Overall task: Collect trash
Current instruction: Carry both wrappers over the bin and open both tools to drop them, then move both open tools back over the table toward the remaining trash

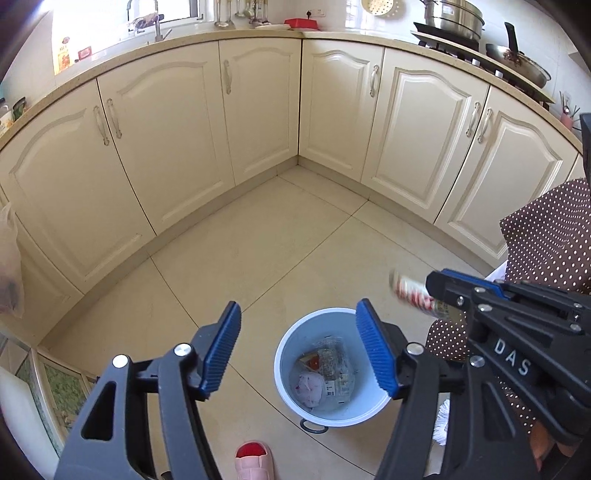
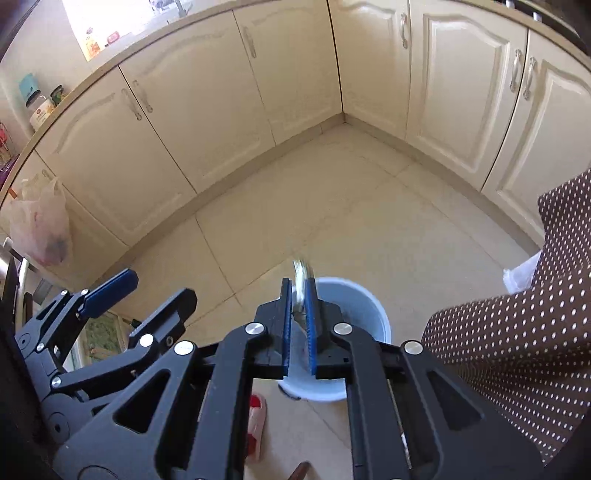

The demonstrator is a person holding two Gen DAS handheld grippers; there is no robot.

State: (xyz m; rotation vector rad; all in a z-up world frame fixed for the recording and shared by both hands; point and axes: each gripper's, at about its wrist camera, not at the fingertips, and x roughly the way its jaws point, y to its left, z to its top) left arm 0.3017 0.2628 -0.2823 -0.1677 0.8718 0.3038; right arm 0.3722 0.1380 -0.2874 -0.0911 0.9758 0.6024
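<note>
A pale blue trash bin (image 1: 288, 354) stands on the tiled floor and holds several wrappers (image 1: 325, 369); it also shows in the right wrist view (image 2: 365, 310). My left gripper (image 1: 299, 347) is open and empty, above the bin's left side. My right gripper (image 2: 300, 291) is shut on a flat red-and-white wrapper (image 2: 302, 275), held above the bin. In the left wrist view the right gripper (image 1: 430, 291) holds the wrapper (image 1: 410, 291) above and right of the bin. The left gripper's blue finger (image 2: 110, 291) shows at left in the right wrist view.
Cream cabinets (image 1: 258, 110) wrap the corner. A plastic bag (image 2: 40, 225) hangs at the left. A pink slipper (image 1: 253, 461) lies in front of the bin. A brown dotted apron (image 2: 517, 350) is on the right. Pots (image 1: 458, 18) sit on the stove.
</note>
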